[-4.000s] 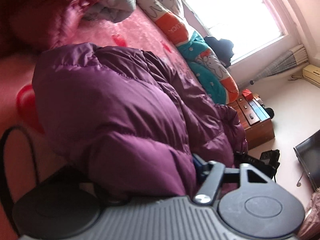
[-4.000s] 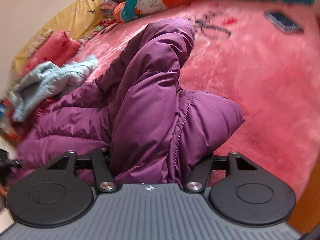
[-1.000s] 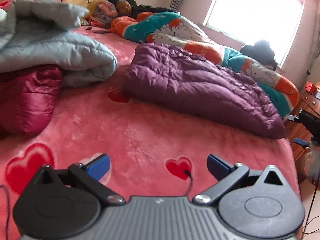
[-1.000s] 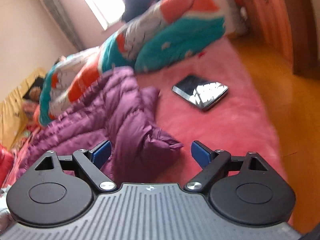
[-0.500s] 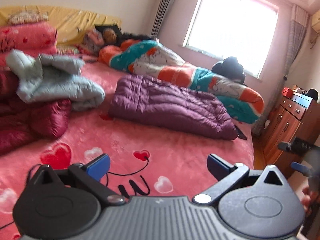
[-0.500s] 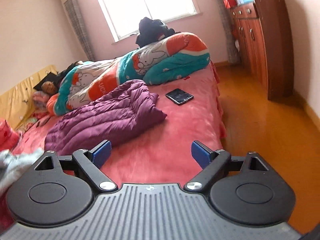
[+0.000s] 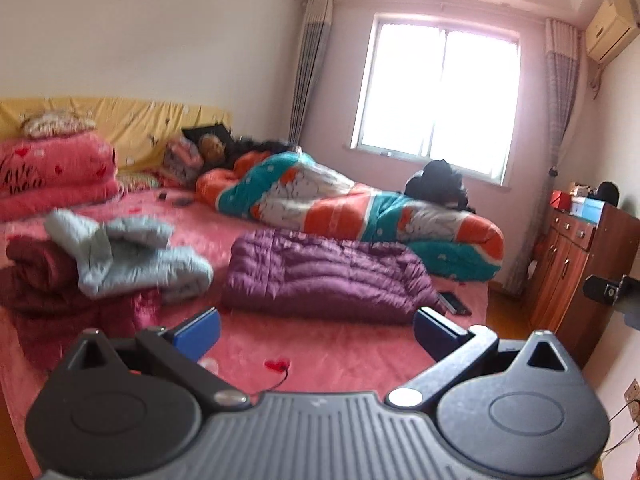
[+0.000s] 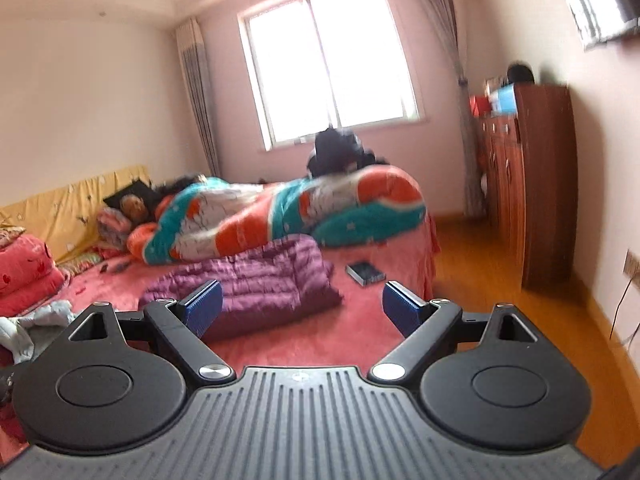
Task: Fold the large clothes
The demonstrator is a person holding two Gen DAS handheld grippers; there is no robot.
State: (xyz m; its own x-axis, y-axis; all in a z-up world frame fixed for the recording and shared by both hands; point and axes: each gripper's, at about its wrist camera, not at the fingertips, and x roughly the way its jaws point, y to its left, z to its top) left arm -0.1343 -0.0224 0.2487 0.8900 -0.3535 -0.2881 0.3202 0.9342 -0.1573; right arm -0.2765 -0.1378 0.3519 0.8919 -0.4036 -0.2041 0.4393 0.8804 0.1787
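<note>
Both claws, left gripper [image 7: 316, 330] and right gripper [image 8: 302, 307], have let go and pulled back, wide apart and empty, so the puffy purple quilted coat [image 7: 326, 276] lies folded on the pink fuzzy bed [image 7: 344, 354], probably done

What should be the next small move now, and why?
Probably bring the left gripper toward the grey jacket, which lies crumpled on the dark red clothes. The purple jacket already lies folded flat on the pink bed, apart from both grippers. The right gripper also has its jaws wide open and holds nothing, so both seem free for the next garment.
</note>
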